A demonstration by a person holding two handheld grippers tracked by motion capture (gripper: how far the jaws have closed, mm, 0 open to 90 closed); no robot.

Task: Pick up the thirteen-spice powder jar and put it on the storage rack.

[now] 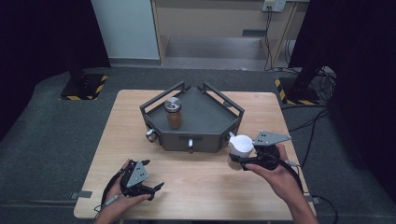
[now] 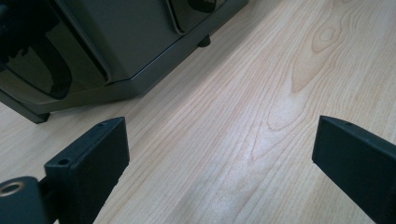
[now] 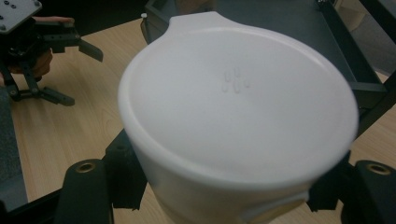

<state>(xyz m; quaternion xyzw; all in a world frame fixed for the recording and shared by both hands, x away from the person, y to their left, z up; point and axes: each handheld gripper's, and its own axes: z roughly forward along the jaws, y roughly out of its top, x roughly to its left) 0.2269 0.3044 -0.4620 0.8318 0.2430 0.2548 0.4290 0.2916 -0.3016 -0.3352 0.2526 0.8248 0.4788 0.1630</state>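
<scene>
My right gripper (image 1: 238, 152) is shut on a white lidded container (image 1: 241, 143), held upright just off the right front corner of the dark grey railed tray (image 1: 205, 116). In the right gripper view the container's lid (image 3: 233, 102) looms close, with a black jaw pressed against each side of its body. On the tray's left part stands a jar (image 1: 174, 114) with brown contents and a silver lid. My left gripper (image 1: 154, 174) rests on the table near the front left, open. Its jaws (image 2: 219, 158) stand wide apart over bare wood. It also appears far off as the left gripper (image 3: 81, 74).
The tray's front wall (image 2: 116, 46) carries small knobs (image 1: 190, 145) and lies close ahead of the left gripper. The wooden table (image 1: 205, 186) has bare room between the two hands. Black stands with striped bases (image 1: 84, 86) and cables (image 1: 308, 123) are on the floor beyond.
</scene>
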